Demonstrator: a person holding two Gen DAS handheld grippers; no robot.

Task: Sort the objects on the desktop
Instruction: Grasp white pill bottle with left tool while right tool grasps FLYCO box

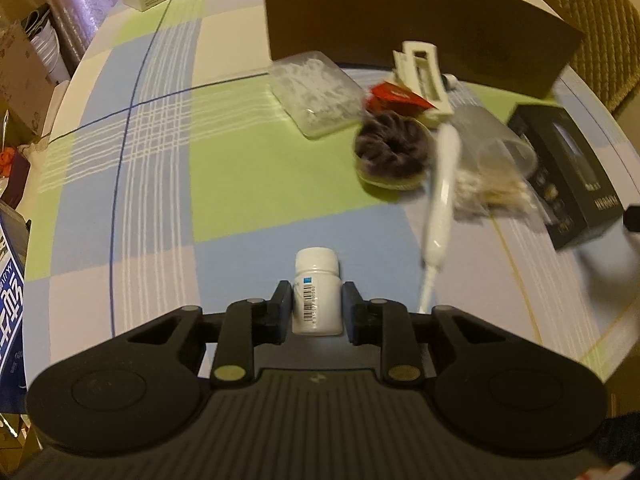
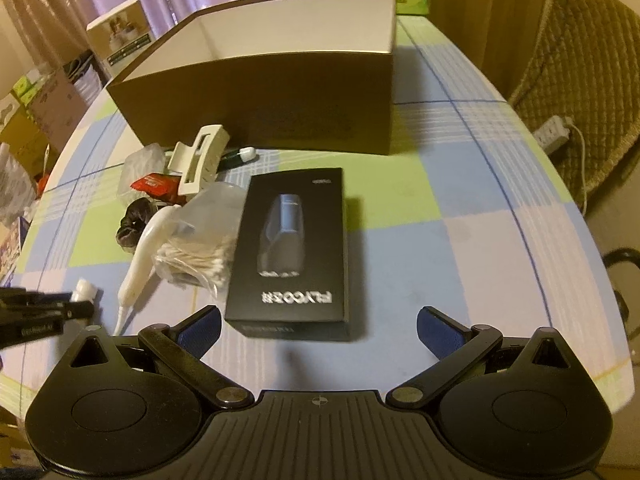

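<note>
**Bottle gripped left; black box next for right**

Left wrist: white pill bottle (image 1: 318, 300) clamped in left gripper (image 1: 316, 308), jaws on its label; light, rigid, smooth, likely slippery. Clutter at 1 o'clock.

Right wrist: right gripper (image 2: 318, 330) spread wide, empty; black box (image 2: 290, 250) at 12 o'clock. Stiff; grip long sides.

A glossy white plastic bottle (image 1: 318, 296) is seen; the table (image 1: 248, 168) is covered in smooth checked cloth, the black box (image 2: 289, 248) is matt card, the scrunchie (image 1: 390, 148) looks velvety
</note>
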